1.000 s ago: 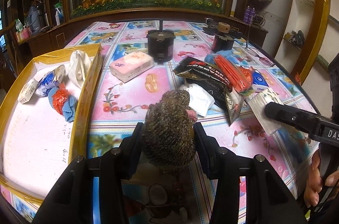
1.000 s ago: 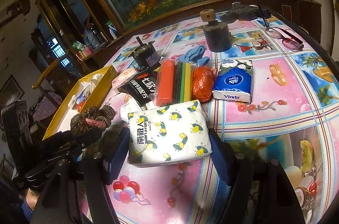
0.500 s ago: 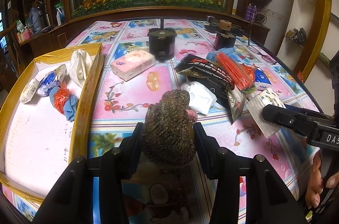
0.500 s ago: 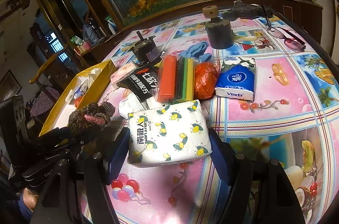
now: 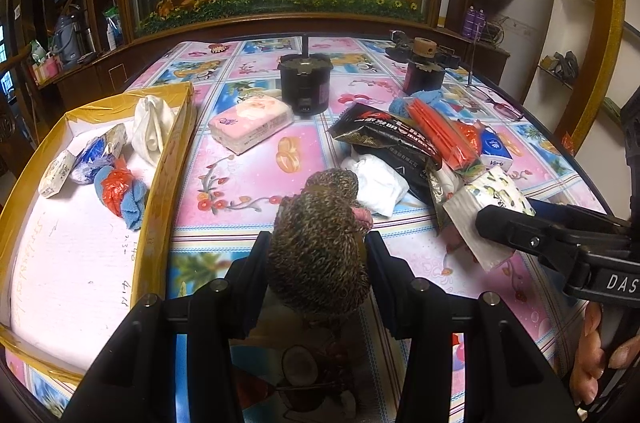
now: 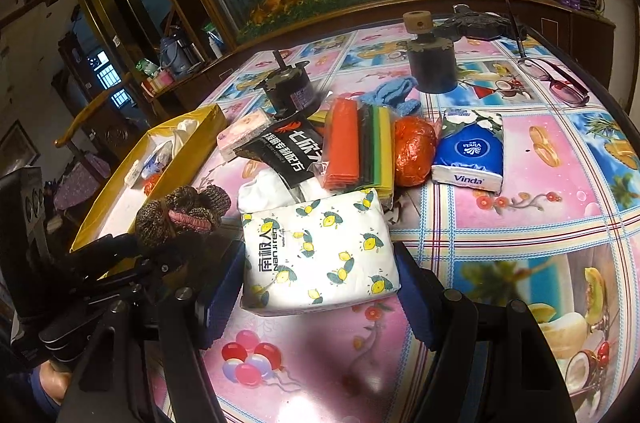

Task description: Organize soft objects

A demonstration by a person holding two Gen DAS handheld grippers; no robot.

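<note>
My left gripper point(image 5: 317, 243) is shut on a brown speckled knitted bundle point(image 5: 320, 263) with a pink band, held just above the flowered tablecloth. That bundle point(image 6: 180, 215) also shows at the left of the right wrist view. My right gripper point(image 6: 318, 267) is shut on a white tissue pack with lemon print point(image 6: 320, 247), a pad pressed on each side. In the left wrist view this pack point(image 5: 486, 211) hangs tilted off the table. A yellow-walled box point(image 5: 172, 159) stands to the left, with a white cloth point(image 5: 150, 127) and a red and blue bundle point(image 5: 120, 189) inside.
A pile lies in mid-table: a pink tissue pack point(image 5: 250, 127), a black pouch point(image 5: 384, 137), a packet of coloured strips point(image 6: 358, 147), an orange ball point(image 6: 414, 151), a blue Vinda pack point(image 6: 468, 151) and a white cloth point(image 5: 380, 183). Two black cylinders point(image 5: 306, 85) and glasses point(image 6: 556, 79) stand behind.
The right gripper with the tissue pack has shifted slightly toward the left gripper. The left gripper and its bundle have stayed still.
</note>
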